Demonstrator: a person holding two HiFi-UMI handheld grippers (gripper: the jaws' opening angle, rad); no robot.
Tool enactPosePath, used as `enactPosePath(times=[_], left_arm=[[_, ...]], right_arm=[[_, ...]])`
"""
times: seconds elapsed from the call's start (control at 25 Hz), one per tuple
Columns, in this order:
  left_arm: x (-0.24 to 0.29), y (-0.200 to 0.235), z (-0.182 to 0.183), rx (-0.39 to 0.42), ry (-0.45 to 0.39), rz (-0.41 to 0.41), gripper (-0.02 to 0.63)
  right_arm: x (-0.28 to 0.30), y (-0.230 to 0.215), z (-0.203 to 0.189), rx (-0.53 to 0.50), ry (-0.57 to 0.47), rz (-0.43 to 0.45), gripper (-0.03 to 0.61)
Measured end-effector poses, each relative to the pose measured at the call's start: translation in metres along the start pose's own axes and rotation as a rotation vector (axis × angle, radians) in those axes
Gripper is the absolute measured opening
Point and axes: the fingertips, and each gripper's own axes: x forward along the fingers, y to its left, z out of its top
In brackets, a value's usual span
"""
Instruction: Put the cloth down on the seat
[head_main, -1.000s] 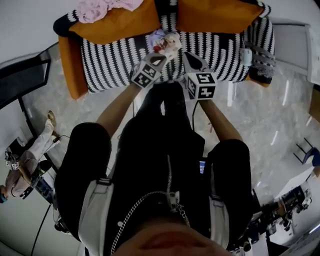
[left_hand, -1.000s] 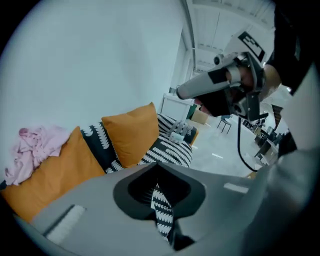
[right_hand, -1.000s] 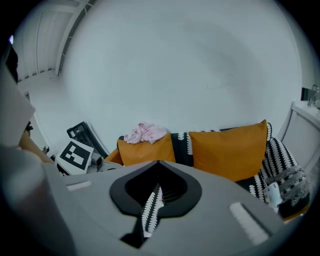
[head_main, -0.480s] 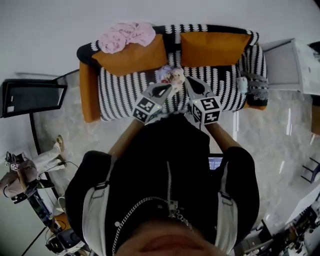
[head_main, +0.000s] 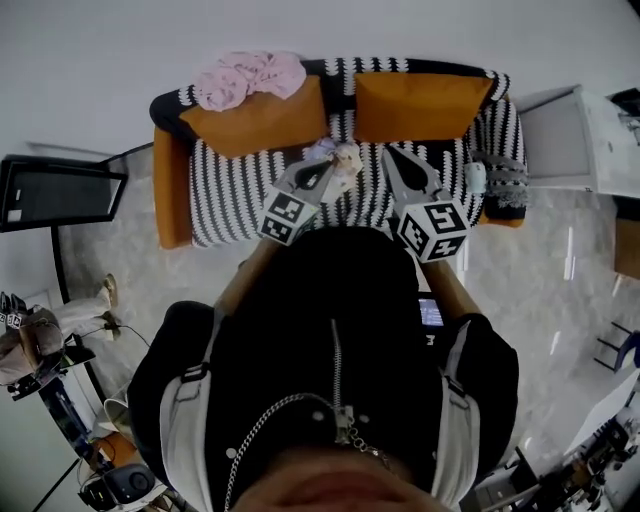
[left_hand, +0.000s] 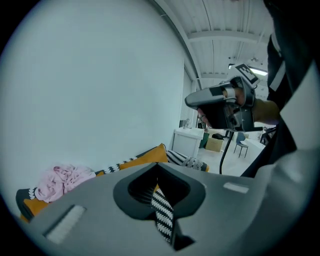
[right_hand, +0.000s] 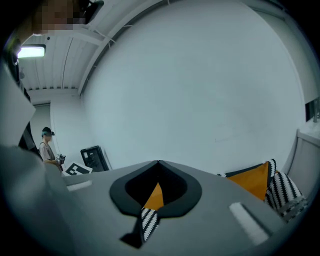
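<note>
**Cloth down, claws backing off**

The cloth (head_main: 336, 158) lies bunched on the striped seat (head_main: 240, 195), just in front of the gap between the two orange cushions (head_main: 255, 115). It lay in the same spot a second ago. What changes is the person. The whole sofa now shows, so the head has drawn back, and the right claw (head_main: 390, 155) swings out to the right, apart from the cloth. The left claw (head_main: 325, 172) points at the cloth from just beside it. Both claws are clenched and empty, with only sofa showing through their gaps. The placing looks done. A pink bundle (head_main: 250, 78) rests on the sofa back.
</note>
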Motion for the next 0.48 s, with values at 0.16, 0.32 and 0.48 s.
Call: enactPosePath(times=[0.16,0.32,0.48], left_arm=[[-0.002,0.007,0.015,-0.014,-0.040,0.017,0.009],[-0.005,0.010,0.025,-0.016,-0.072,0.029,0.009],[-0.005,0.010,0.025,-0.017,-0.078,0.036,0.009]], right_arm=[[-0.010,0.016,0.017,-0.043,0.002,0.026,0.002],[-0.010,0.026,0.020,-0.109,0.009,0.024,0.002],[-0.011,0.023,0.022,-0.139,0.002,0.017,0.002]])
